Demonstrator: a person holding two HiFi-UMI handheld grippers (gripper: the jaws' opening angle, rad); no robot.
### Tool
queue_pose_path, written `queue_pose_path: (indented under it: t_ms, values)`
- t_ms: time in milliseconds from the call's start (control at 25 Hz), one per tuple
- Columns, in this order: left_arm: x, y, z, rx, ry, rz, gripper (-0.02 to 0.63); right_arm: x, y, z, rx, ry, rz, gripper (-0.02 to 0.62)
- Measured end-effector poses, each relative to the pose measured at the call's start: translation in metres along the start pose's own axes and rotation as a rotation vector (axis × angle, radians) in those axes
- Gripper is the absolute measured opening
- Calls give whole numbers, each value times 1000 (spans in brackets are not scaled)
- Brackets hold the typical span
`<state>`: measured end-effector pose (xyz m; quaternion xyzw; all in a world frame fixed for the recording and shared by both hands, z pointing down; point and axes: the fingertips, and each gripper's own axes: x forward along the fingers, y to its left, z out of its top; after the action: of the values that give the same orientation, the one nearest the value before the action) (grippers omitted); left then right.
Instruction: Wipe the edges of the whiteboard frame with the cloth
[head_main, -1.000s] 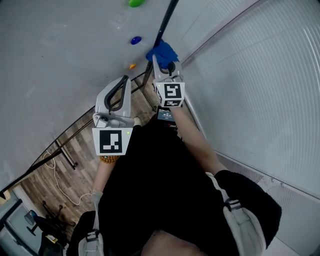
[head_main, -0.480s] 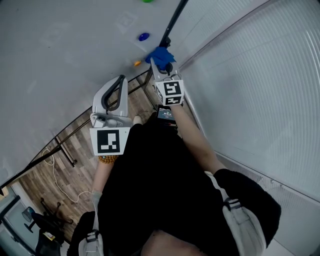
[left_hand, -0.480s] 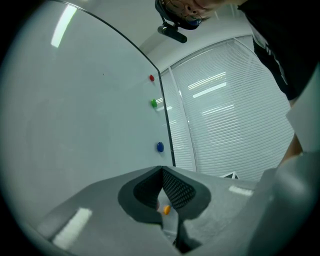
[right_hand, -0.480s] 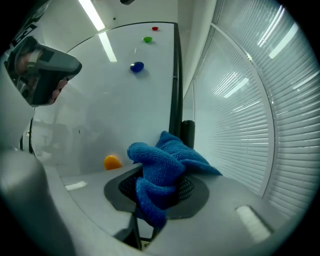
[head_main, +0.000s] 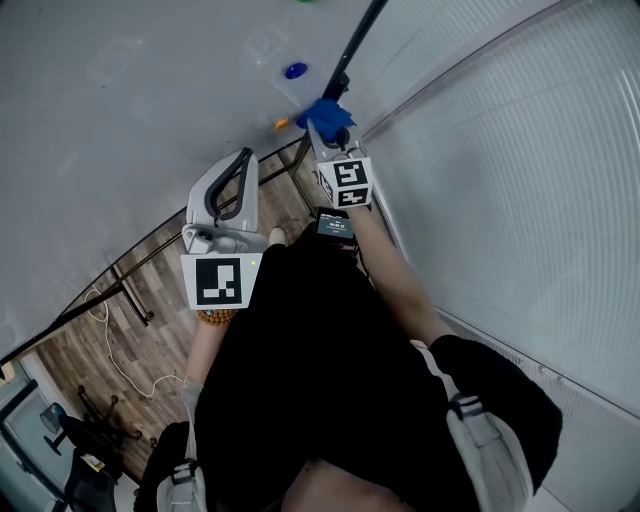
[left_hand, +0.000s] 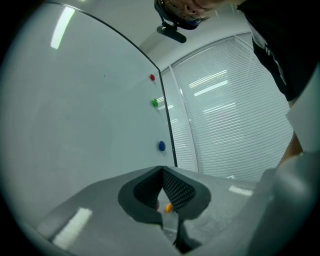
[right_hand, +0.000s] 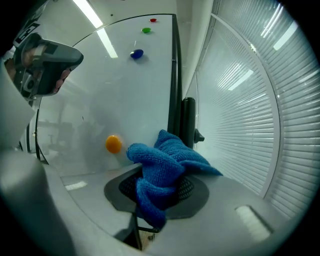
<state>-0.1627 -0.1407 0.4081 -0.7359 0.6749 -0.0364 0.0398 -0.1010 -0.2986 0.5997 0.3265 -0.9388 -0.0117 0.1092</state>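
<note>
Right gripper (right_hand: 159, 195) first: its fingers (right_hand: 192, 192) are clamped on the blue cloth (right_hand: 165, 165). The cloth is bunched up between the dark pads, one fold hanging down below them and the rest puffing out ahead of the tips. That bunch sits right at the black frame (right_hand: 173, 75) on the whiteboard's (right_hand: 100, 90) right-hand edge, low down, overlapping the dark upright post (right_hand: 188, 120) that runs beside it. An orange magnet (right_hand: 113, 144) is on the board just to the left of the cloth. Higher up along the same edge go a blue magnet (right_hand: 136, 53), then a green magnet (right_hand: 146, 30), then a red magnet (right_hand: 153, 20). To the right of the frame, pale window blinds (right_hand: 250, 100) fill the side.

Over to the left gripper (left_hand: 162, 172): its fingers (left_hand: 145, 192) are together at the tips with nothing held. There is only a narrow slit lower down, through which a speck of orange shows. It points at the bare white board, well apart from the cloth and off to the left of the frame edge.

From the head view, both grippers are raised in front of the person's black top (head_main: 320, 370), the right one reaching further ahead, up to the frame. The left one is lower and nearer the body. The wooden floor (head_main: 120, 350) shows below the board's bottom edge.
</note>
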Motion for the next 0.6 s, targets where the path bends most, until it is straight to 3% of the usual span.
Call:
queue_pose_path:
  t_ms: [600]
  values:
    - [5,1,2,-3,4,5,0,8,3,-45,-35,130,98,104]
